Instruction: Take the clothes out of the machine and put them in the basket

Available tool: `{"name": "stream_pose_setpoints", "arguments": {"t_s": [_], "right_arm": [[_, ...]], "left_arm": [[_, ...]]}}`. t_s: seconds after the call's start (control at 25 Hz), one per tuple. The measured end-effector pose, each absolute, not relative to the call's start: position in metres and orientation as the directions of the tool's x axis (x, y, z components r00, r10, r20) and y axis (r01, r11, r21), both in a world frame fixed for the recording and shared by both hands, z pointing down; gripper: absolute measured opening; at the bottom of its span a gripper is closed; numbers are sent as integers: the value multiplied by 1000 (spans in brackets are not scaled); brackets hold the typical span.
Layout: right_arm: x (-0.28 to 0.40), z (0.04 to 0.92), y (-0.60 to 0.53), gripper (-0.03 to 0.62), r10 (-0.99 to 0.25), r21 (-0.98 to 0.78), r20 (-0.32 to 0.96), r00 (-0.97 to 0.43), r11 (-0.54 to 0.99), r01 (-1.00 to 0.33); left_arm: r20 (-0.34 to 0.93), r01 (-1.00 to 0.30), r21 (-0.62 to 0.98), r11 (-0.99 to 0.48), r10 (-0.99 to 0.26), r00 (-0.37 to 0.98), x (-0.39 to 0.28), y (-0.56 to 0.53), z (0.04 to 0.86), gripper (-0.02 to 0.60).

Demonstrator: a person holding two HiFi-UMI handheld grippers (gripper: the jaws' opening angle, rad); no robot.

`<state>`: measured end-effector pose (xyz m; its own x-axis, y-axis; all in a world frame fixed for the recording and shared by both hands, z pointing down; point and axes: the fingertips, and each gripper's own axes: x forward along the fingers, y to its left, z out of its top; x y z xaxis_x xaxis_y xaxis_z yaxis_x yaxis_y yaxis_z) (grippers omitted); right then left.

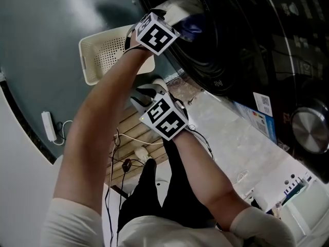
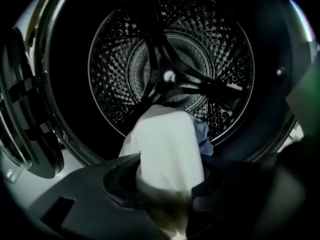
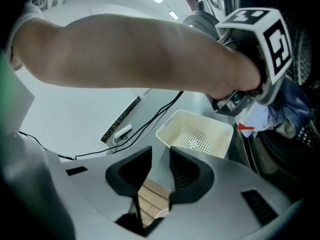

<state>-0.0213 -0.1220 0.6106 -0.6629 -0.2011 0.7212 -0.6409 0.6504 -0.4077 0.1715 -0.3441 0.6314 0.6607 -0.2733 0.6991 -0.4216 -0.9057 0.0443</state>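
The washing machine's drum (image 2: 170, 59) is open in front of my left gripper (image 2: 170, 184), which is shut on a white cloth (image 2: 167, 144). A blue garment (image 2: 204, 140) lies just behind the cloth at the drum's lip. From the head view the left gripper (image 1: 177, 17) reaches into the machine's opening (image 1: 221, 45), with white cloth (image 1: 180, 6) and blue garment (image 1: 191, 29) at its tip. The cream basket (image 1: 103, 55) stands on the floor below and left of the opening. My right gripper (image 1: 148, 92) hangs lower, over the floor near the basket (image 3: 200, 134). Its (image 3: 161, 154) jaws stand slightly apart, with nothing between them.
The machine's door (image 2: 20, 114) hangs open on the left. A white power strip (image 1: 50, 126) and cables (image 1: 128, 138) lie on the floor by a wooden slatted board (image 1: 131, 122). A second appliance with a round knob (image 1: 311, 130) stands to the right.
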Motion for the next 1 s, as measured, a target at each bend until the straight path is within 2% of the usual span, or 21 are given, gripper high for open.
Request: {"name": "stream_pose_setpoints", "arguments": {"t_s": [0.48,1.0], "right_arm": [[-48,603,-112,92,-234,-381,697,-677,679,-627],[-78,600,-96,92,-252,-368,676,-693,699,-613]], "left_arm": [[517,-484,119,-867,-362,776,110,-330,528,196],[470,-563,119,-818,-453,758,24,-303,471,196]]}}
